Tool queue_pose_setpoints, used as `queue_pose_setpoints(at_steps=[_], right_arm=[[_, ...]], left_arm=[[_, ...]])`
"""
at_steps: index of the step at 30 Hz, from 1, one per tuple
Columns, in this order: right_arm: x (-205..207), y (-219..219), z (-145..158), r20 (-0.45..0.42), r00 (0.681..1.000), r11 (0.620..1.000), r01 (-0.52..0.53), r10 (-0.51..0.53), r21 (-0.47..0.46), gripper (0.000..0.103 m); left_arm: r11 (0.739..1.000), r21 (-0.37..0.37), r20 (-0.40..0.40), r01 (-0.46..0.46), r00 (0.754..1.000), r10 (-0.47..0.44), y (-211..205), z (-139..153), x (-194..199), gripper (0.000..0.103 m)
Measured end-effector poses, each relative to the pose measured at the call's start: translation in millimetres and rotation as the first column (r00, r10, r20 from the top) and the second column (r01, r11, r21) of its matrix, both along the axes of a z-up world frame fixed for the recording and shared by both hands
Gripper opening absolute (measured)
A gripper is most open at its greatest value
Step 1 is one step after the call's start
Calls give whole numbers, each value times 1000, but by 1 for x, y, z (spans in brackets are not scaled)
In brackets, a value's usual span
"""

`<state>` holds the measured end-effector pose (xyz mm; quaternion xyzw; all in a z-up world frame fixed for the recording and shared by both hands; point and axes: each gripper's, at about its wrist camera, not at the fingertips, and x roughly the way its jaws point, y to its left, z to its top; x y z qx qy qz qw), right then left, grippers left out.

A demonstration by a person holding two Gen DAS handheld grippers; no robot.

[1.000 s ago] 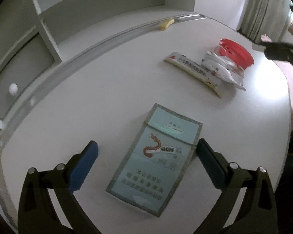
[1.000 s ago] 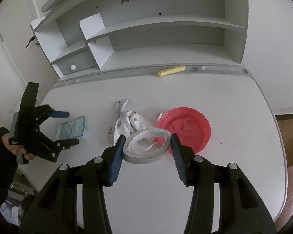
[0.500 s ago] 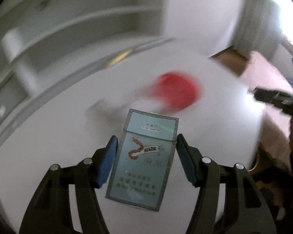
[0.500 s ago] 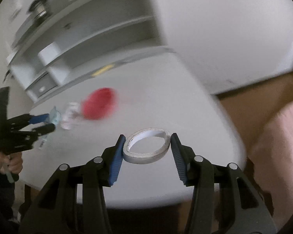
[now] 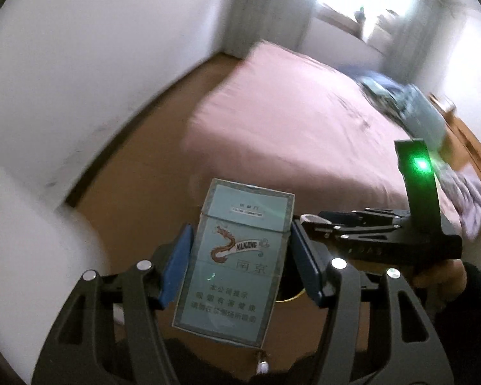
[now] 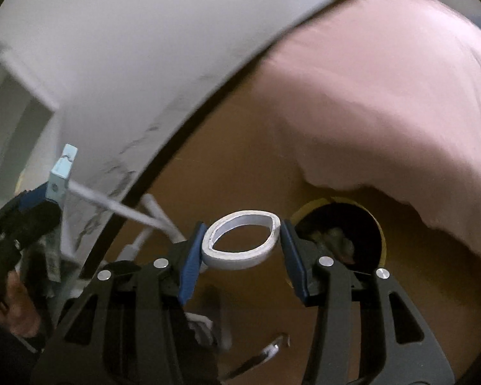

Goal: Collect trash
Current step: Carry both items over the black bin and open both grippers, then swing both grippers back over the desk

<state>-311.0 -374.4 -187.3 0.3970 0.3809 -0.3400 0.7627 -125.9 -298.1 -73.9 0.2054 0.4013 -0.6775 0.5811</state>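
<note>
Two grippers, the left gripper [image 5: 240,263] and the right gripper [image 6: 242,253]; one pale blue cigarette pack [image 5: 234,266]; one white tape roll [image 6: 240,243]; one dark round bin [image 6: 340,237] with a yellow rim; one pink-covered bed [image 5: 288,118].

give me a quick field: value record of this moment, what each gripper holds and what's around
left gripper: shut on the pale blue cigarette pack, gripped by its side edges
right gripper: shut on the white tape roll, squeezed into an oval
bin: dark round trash bin with a yellow rim on the floor, just right of the tape roll
floor: brown
bed: pink cover beyond both grippers
image quality: motion blur
</note>
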Motion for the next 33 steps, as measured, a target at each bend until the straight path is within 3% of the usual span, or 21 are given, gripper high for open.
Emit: queue_pose_setpoints(at_steps=[5,12,16,19,30,32,33], right_arm=[[-47,-23,-55,-57,994,990,103,-98,96,47],[-80,-41,-108,-100,981,966,181,-165,186,47],[-84,-46,-111,-102,979,959,195,-178,203,50],[-84,-52,-112,-92,978,959,200,-185,202,62],[-111,-59,-101,-84,963,945,269,-258,186,64],[-118,-58,-94,-80,957,942,288,-277,174,65],[-123,-56,-87,-77,954,941,299,-290,161,65]], left_arm=[[987,138,-70,85,995,-76,-56,-78,-41,60],[966,218,-77,140,989,-126,-86,-124,-60,60],[959,237,-87,153,987,-136,-107,-135,-68,60],[957,249,-89,150,987,-131,-116,-138,-71,60],[947,255,-120,193,979,-167,-145,-142,-101,61],[951,237,-116,200,977,-177,-148,-135,-108,80],[954,224,-112,199,978,-177,-147,-131,-109,84]])
